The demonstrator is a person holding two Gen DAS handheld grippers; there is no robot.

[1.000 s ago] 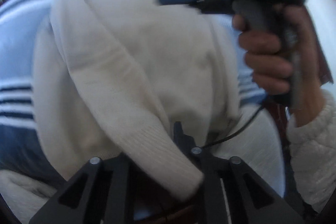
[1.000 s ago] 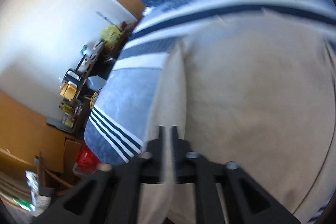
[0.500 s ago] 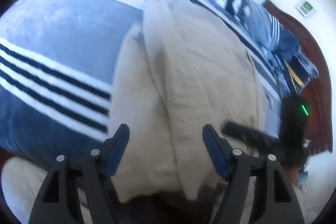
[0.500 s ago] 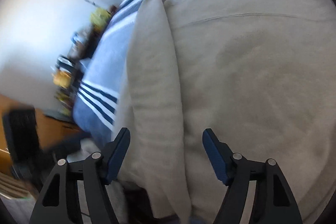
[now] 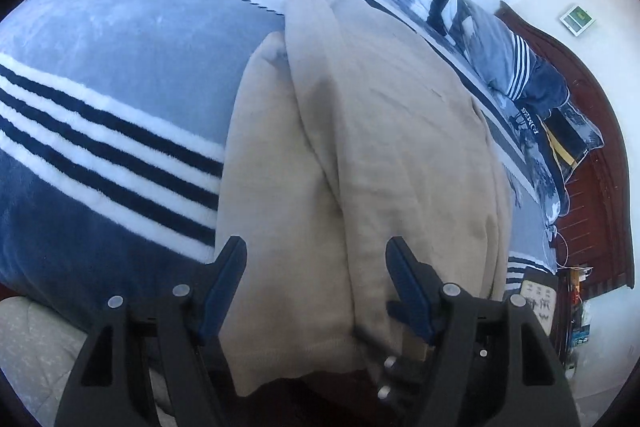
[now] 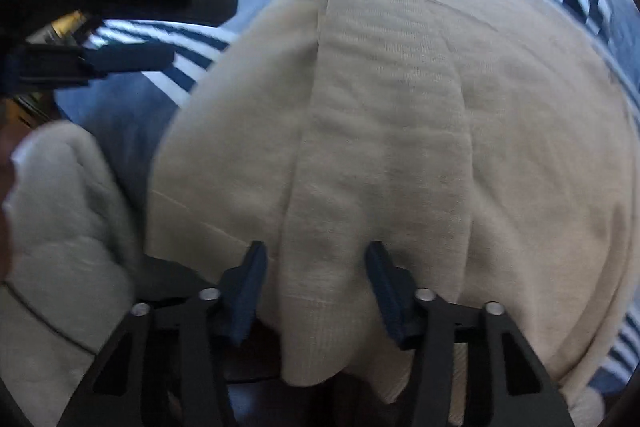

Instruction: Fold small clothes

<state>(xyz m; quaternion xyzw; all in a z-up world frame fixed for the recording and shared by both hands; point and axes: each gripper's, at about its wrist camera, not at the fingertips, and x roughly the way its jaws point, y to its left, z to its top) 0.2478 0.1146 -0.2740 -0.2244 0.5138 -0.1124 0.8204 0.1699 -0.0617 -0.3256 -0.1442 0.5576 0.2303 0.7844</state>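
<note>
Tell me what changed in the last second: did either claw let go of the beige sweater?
The left claw let go of the ribbed sleeve cuff it had pinched and now stands open over the folded beige knit sweater. The right claw also released, opened, and has just been closing around the sleeve, pads not yet pressing. The sweater stayed on the blue striped blanket.
</note>
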